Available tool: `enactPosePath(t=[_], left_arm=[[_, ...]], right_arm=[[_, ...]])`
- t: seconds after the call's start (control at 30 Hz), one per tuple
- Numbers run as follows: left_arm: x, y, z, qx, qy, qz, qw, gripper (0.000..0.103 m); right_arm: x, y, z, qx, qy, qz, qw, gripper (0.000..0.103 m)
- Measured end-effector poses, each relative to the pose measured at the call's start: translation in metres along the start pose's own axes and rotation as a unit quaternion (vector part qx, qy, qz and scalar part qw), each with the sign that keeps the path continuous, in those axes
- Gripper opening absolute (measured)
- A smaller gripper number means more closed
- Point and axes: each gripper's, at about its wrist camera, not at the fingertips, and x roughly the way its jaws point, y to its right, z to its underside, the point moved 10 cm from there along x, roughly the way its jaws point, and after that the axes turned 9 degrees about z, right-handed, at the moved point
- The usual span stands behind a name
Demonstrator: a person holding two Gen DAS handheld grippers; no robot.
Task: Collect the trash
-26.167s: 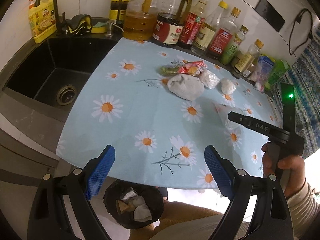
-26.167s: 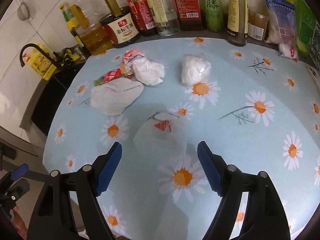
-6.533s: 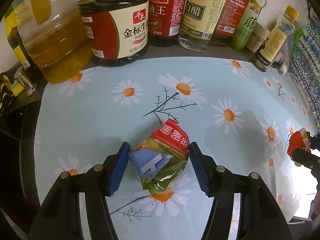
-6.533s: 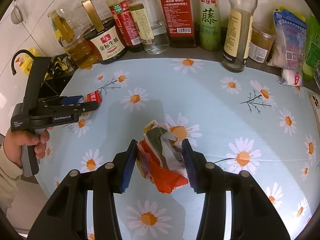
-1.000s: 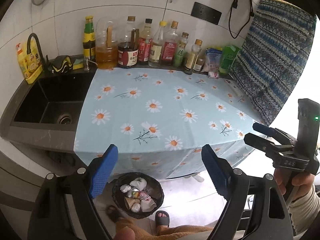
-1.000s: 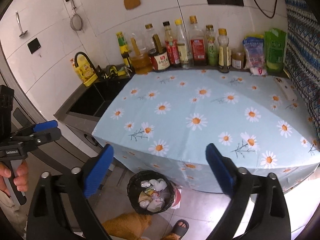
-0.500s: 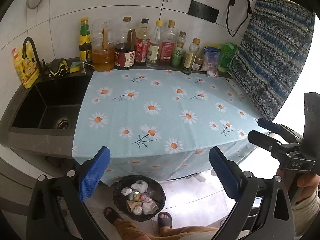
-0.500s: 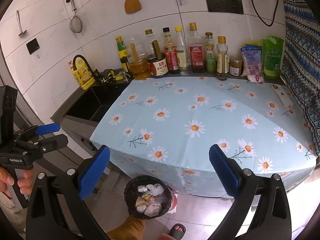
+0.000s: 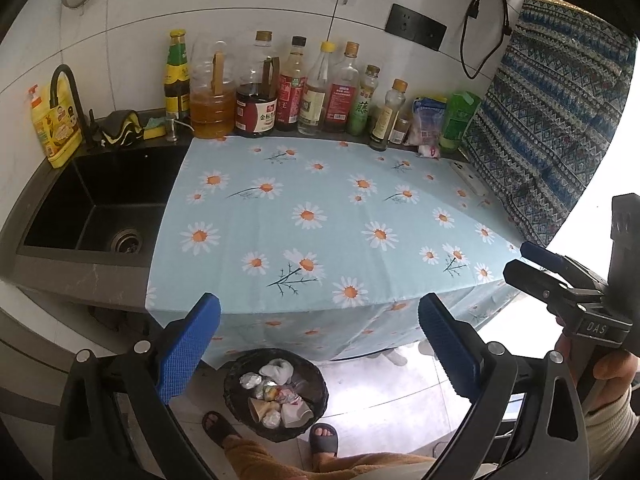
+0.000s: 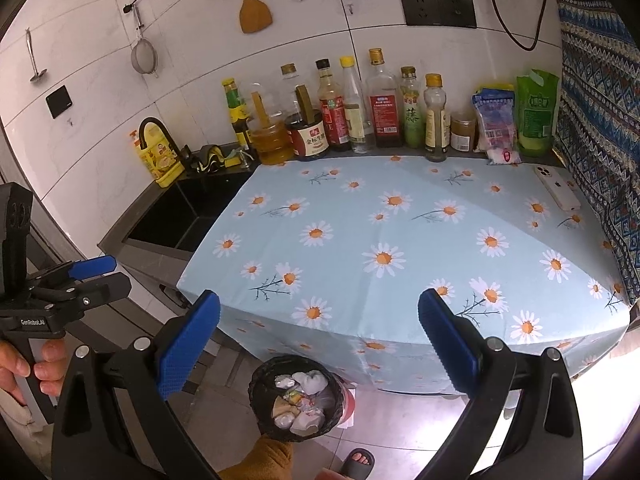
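The black trash bin [image 9: 234, 376] stands on the floor below the table's front edge, with white wads and wrappers [image 9: 276, 372] inside. In the right wrist view the bin [image 10: 256, 384] holds the same crumpled trash [image 10: 306, 380]. My left gripper [image 9: 318, 344] hangs above the bin, open wide with nothing between its blue pads. My right gripper [image 10: 318, 340] is also open and holds nothing. Each gripper shows in the other's view: the right gripper [image 9: 560, 280] at the right edge, the left gripper [image 10: 80, 276] at the left edge. The daisy tablecloth [image 9: 320, 216] carries no trash.
A row of sauce bottles [image 9: 296, 88] and bags lines the back wall. A black sink [image 9: 100, 200] with a faucet lies left of the cloth. A white phone [image 10: 558, 188] lies near the patterned curtain [image 9: 560, 120]. A person's slippered feet [image 9: 324, 438] flank the bin.
The left gripper's jaws have spread wider. Both hands have stayed almost still over the bin, with the views shifted only slightly.
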Motion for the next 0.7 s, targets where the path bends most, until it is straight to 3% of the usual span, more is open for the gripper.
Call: enactPosePath(t=[0.7], left_arm=[[-0.002, 0.008, 0.011, 0.009, -0.004, -0.001, 0.9999, 0.096]], right_arm=[[-0.006, -0.009, 0.007, -0.005, 0.0, -0.009, 1.0, 0.098]])
